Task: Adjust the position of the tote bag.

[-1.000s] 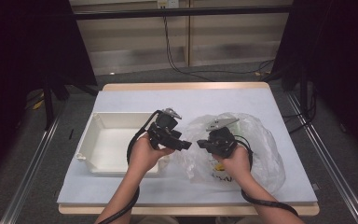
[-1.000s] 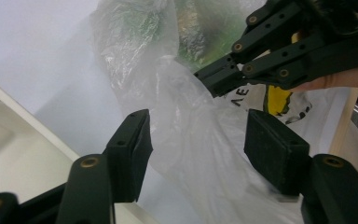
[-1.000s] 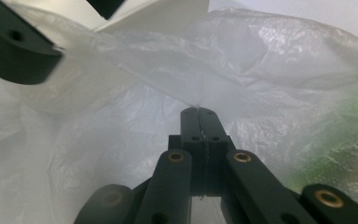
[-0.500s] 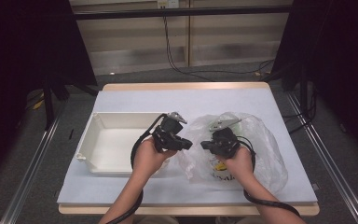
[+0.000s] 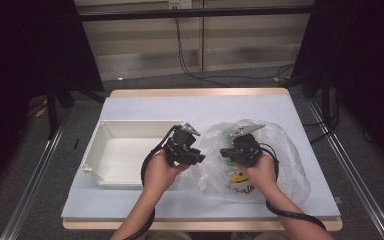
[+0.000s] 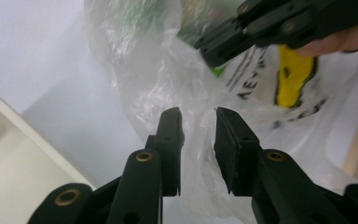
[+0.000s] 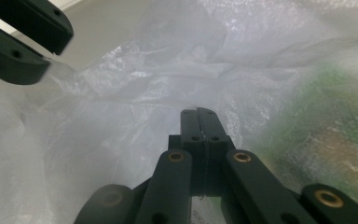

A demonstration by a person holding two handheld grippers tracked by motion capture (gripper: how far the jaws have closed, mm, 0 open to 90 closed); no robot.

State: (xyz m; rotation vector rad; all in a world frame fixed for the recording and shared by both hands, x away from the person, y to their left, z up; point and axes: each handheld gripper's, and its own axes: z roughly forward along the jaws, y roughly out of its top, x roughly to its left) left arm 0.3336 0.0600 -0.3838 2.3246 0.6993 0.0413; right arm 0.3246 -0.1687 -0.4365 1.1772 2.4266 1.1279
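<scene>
A clear plastic bag (image 5: 286,156) lies on the right half of the table, holding a yellow-and-white printed pack (image 5: 239,177) and something green (image 7: 336,108). My left gripper (image 5: 200,157) is at the bag's left edge. Its jaws stand open in the left gripper view (image 6: 198,122), and a fold of the bag film (image 6: 149,79) reaches into the gap. My right gripper (image 5: 224,151) is over the bag's left part, and its tip faces the left one. Its jaws (image 7: 198,112) are shut on a pinch of bag film (image 7: 168,70), where creases gather at the tip.
A white rectangular tray (image 5: 130,123) sits empty on the left half of the pale table, its right wall just left of my left hand. Beyond the table's edges are a dark floor, metal rails and cables.
My left gripper has moved right from beside the tray to the bag's left edge. The right gripper has shifted slightly right and stays on the bag.
</scene>
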